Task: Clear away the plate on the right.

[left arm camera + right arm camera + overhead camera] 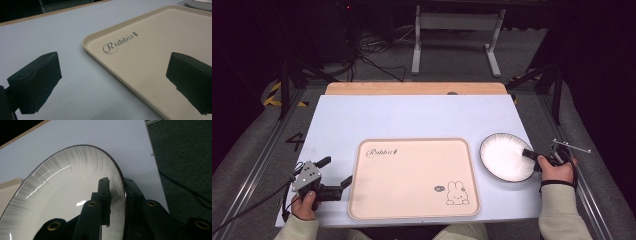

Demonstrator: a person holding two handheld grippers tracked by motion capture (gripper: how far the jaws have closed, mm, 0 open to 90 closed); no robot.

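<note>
White round ceramic plate with a dark rim (503, 156) is sitting on the pale blue counter (412, 117), just to the right of the beige rectangular plastic tray with the rabbit print (412, 177). Right hand-held gripper (532, 154) is clamping down on the plate's right edge, one jaw inside the rim and one outside. Left hand-held gripper (335, 172) is hanging out just beside the tray's left edge with its jaws spread wide apart, gripping nothing.
</note>
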